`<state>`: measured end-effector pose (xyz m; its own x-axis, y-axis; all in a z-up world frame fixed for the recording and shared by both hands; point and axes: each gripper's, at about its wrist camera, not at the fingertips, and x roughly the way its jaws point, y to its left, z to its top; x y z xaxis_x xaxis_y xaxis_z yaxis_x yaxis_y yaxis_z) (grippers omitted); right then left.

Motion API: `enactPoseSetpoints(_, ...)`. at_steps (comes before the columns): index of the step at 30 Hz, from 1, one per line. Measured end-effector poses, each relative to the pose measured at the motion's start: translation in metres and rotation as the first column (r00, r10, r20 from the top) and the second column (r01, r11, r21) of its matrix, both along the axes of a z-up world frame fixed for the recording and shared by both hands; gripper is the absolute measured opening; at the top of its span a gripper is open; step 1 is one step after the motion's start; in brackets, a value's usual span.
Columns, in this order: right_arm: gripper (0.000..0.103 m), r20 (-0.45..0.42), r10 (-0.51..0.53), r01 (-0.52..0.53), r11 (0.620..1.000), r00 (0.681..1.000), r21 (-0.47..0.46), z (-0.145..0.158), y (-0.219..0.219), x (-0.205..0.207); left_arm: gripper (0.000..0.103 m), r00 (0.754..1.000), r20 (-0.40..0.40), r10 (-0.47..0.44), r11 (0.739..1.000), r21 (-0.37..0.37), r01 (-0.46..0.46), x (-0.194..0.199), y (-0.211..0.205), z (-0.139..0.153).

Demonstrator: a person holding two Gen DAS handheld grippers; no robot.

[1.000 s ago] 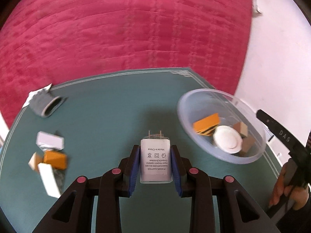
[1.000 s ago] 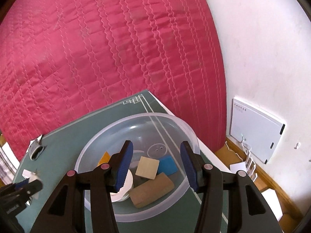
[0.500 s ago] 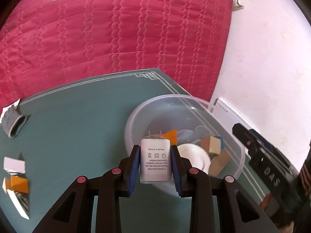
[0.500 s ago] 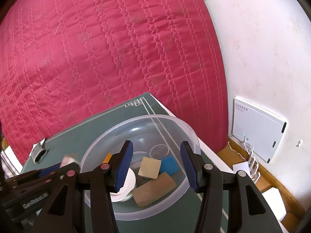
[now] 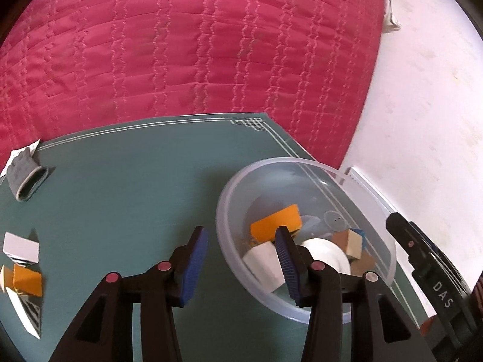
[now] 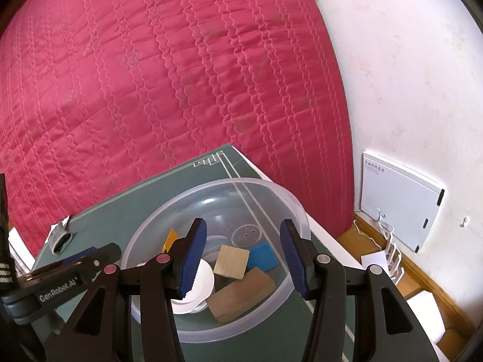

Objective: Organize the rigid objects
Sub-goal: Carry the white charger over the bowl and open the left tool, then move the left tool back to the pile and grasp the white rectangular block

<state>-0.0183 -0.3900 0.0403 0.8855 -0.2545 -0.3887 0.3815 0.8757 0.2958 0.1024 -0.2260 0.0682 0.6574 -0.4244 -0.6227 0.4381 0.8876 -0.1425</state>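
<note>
A clear plastic bowl (image 5: 302,160) stands at the right end of the green mat (image 5: 120,196). The white power adapter (image 5: 265,262) lies inside it, beside an orange card (image 5: 276,224), a white round lid (image 5: 327,255) and a wooden block (image 5: 353,242). My left gripper (image 5: 240,235) hangs over the bowl's near rim. Its jaws are opening and nothing is between them. My right gripper (image 6: 244,226) stays open and empty above the bowl (image 6: 211,185), over a wooden square (image 6: 231,261), a blue block (image 6: 263,256) and a brown block (image 6: 241,298).
A grey pouch (image 5: 27,178) lies at the mat's far left. Small white and orange pieces (image 5: 22,247) sit near the left front edge. A red quilted cover (image 5: 181,45) fills the background. A white box (image 6: 401,208) hangs on the wall at right.
My left gripper carried the white adapter to the right over the bowl, then its jaws parted and the adapter dropped in. The right gripper has not moved.
</note>
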Motion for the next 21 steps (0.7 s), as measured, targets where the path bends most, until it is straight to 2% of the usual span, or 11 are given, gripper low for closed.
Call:
enactPoseSetpoints(3,0.052,0.000,0.000,0.000,1.000,1.000,0.001,0.000,0.000,0.000,0.056,1.000,0.004,0.018,1.000,0.006,-0.018,-0.001,0.006,0.000)
enactPoseSetpoints(9,0.052,-0.001,0.001,-0.001,1.000,1.000,0.001,0.000,0.001,0.001,0.056,0.999,0.004,0.035,0.999,0.025,-0.035,-0.005,0.012,0.001)
enactPoseSetpoints(13,0.052,-0.004,0.008,-0.008,1.000,1.000,0.000,-0.002,0.001,0.001,0.064,0.998,0.015,0.055,0.998,0.042,-0.056,-0.008,0.017,0.001)
enactPoseSetpoints(21,0.052,-0.005,0.014,-0.014,1.000,1.000,-0.006,-0.004,0.005,0.001,0.064,0.993,0.036,0.110,0.991,0.073,-0.112,-0.018,0.045,-0.001)
